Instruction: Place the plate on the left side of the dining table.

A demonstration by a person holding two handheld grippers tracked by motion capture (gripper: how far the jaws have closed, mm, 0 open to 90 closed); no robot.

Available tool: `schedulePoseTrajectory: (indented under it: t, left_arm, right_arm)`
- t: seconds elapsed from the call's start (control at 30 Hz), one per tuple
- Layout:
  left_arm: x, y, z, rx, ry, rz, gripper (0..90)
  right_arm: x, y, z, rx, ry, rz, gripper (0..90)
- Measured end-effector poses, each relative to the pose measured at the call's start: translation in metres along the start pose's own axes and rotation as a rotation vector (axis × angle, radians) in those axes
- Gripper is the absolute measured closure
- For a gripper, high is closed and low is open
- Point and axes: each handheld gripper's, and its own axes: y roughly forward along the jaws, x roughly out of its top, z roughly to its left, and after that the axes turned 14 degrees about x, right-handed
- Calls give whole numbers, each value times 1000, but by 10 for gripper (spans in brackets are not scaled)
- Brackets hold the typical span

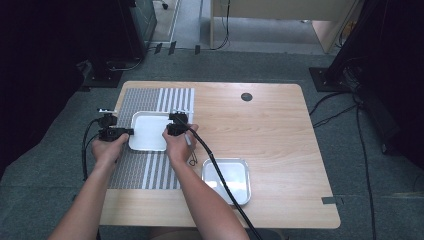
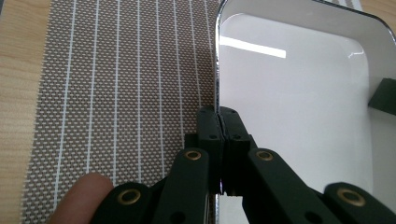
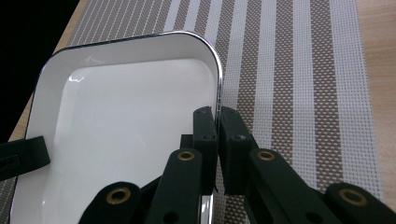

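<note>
Both hand-held grippers, left (image 2: 219, 122) and right (image 3: 218, 122), clamp opposite rims of the white tray (image 1: 147, 131) on the striped mat (image 1: 150, 172); second tray (image 1: 239, 192) nearby.

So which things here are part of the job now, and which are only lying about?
In the job:
- white tray, both sides gripped
- left gripper, shut on its rim
- right gripper, shut on the opposite rim
- striped mat under it

Lying about:
- steel tray
- table
</note>
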Motion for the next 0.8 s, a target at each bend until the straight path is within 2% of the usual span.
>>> schedulePoseTrajectory:
  t: [0.2,0.3,0.43,0.57,0.63,0.7,0.8]
  left_arm:
    - [11,7,0,4,-7,30,897]
    - [17,6,-6,34,21,27,895]
    - [21,11,-6,43,20,50,892]
    - [24,14,-7,45,20,50,888]
    - [25,15,-8,39,17,50,888]
    - [26,19,-9,51,28,57,881]
    - [27,22,-9,63,18,60,874]
  right_arm:
    - [2,6,-4,2,33,-4,869]
    - [2,8,-5,-8,11,-17,848]
    - [4,11,-5,-9,-3,-20,843]
    - [8,15,-7,-19,-70,-15,860]
    - [9,15,-9,-15,-52,-18,862]
    - [11,15,-10,-15,-35,-28,865]
    - [12,17,-11,-6,-15,-19,847]
